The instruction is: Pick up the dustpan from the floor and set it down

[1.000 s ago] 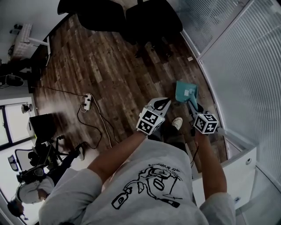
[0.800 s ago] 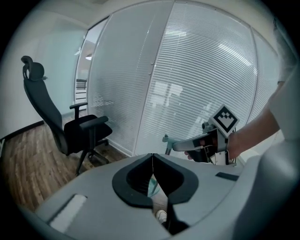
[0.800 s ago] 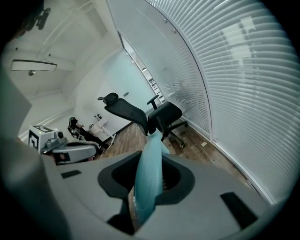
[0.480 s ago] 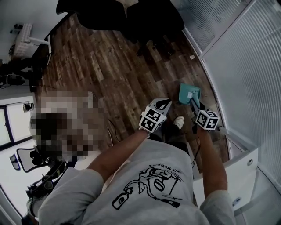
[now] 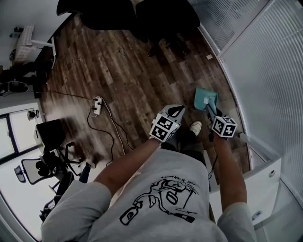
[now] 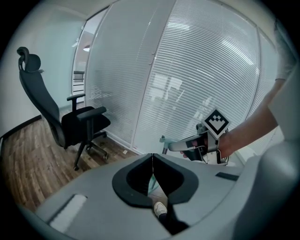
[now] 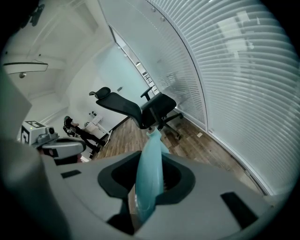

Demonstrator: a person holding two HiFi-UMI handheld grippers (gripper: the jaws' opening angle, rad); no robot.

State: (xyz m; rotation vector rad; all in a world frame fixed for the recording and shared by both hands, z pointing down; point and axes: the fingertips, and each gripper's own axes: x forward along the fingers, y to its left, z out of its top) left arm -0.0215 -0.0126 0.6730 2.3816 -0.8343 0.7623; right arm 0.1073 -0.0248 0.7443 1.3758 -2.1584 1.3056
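Note:
The teal dustpan (image 5: 205,99) hangs above the wooden floor beside the glass wall, its pan away from me. My right gripper (image 5: 209,113) is shut on its handle (image 7: 149,173), which runs up between the jaws in the right gripper view. My left gripper (image 5: 179,110) is a little to the left of it, over my white shoe (image 5: 194,127). Its jaws meet at the tips with nothing between them (image 6: 152,161). The left gripper view shows the right gripper (image 6: 187,145) from the side, level with it.
Two black office chairs (image 5: 132,14) stand at the far end of the floor. A power strip (image 5: 97,106) with a trailing cable lies to the left. Blinds behind glass (image 5: 265,71) close off the right side, a white cabinet (image 5: 262,179) stands near my right elbow, and camera stands (image 5: 52,160) are at lower left.
Both grippers have sunk a little, the right one carrying the dustpan down with it. Neither gripper's jaws have changed.

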